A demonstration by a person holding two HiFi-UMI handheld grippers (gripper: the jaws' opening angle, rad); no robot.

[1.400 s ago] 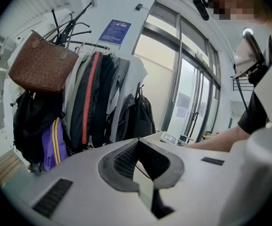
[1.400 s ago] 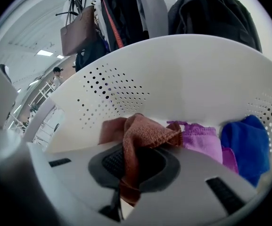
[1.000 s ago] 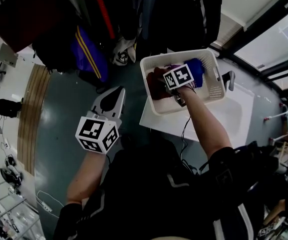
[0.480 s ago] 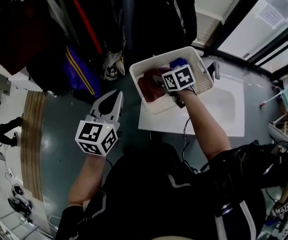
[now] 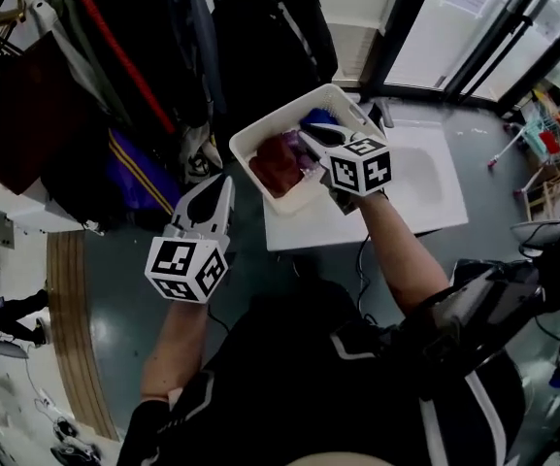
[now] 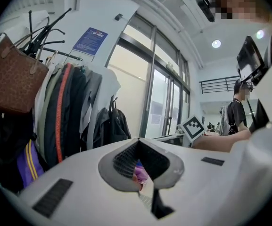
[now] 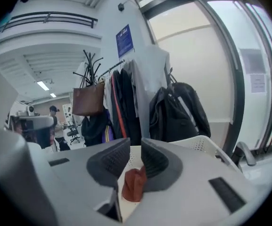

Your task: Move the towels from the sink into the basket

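Several towels [image 5: 280, 163], red, purple and blue, lie in the white basket [image 5: 260, 127] at upper centre of the head view; the sink [image 5: 425, 178] to its right looks bare. Step in hand, likely: drawing the right gripper [image 5: 309, 134] clear, best lifted straight so nothing snags. Its jaws, just closing, stand narrowly apart and empty above the towels. Left gripper [image 5: 224, 183], lower left: clenched, empty.

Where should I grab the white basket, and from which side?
Probably the rim of the white basket, on the long side facing the hanging coats, from above, one jaw inside, one outside. That wall is thin and upright, and the red towel lies below its edge.
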